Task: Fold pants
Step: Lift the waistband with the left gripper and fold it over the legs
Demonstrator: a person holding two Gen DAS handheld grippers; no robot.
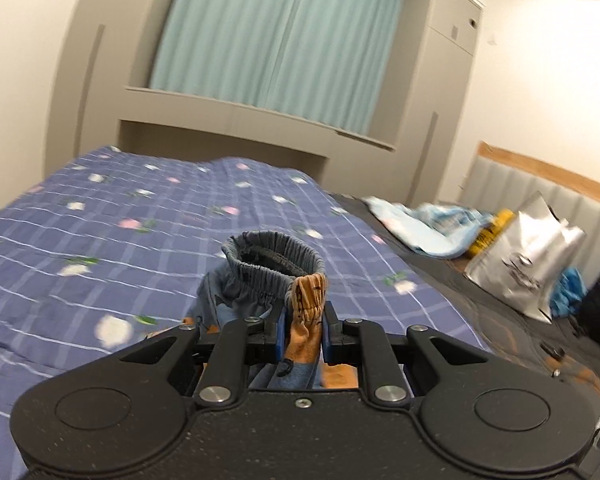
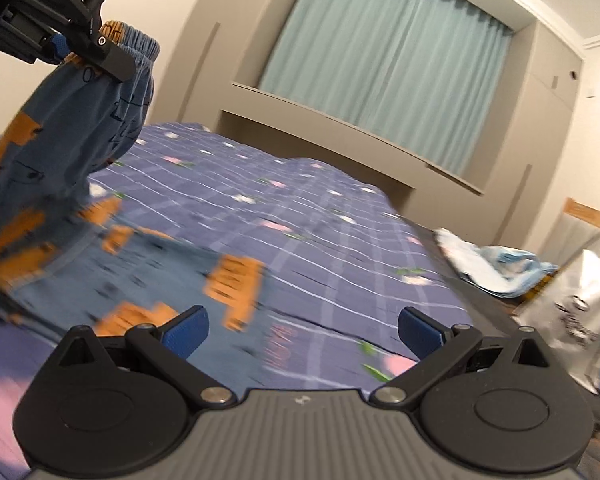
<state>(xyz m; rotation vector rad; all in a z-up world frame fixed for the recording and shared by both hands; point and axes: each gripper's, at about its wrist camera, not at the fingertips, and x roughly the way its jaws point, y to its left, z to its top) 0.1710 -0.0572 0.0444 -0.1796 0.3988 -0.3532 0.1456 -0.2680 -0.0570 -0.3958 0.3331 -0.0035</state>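
The pants [image 2: 72, 152] are hanging by their elastic waistband from the left claw [image 1: 303, 330], whose blue pads are pinching a bunched bit of the band, so the garment's long axis is running steeply down from that grip to the bed [image 2: 300, 220], where the lower part is lying spread and crumpled on the quilt. From the right claw [image 2: 303, 334] the pants are lying ahead and off to the left, the raised waistband up high in the far left corner of its view and the trailing cloth just beyond its left pad; its jaws are standing wide apart with nothing between them, over bare quilt. The right hand is therefore, in my judgement, the free one and the nearer to the loose lower cloth, and the coming move looks to turn on it reaching leftward for a second hold (another point on the waistband or a leg, I cannot tell which) so the pants can be stretched flat. The fabric is a soft dusty blue with orange patches and small dark drawings, gathered at the band and limp below, and it is blurring in both views. Around it the quilt is showing a blue check with pink and white flowers; farther off by the headboard [image 1: 512, 176] are lying a pale blue cloth [image 1: 424, 228] and a silver bag [image 1: 528, 248], well apart from the pants.
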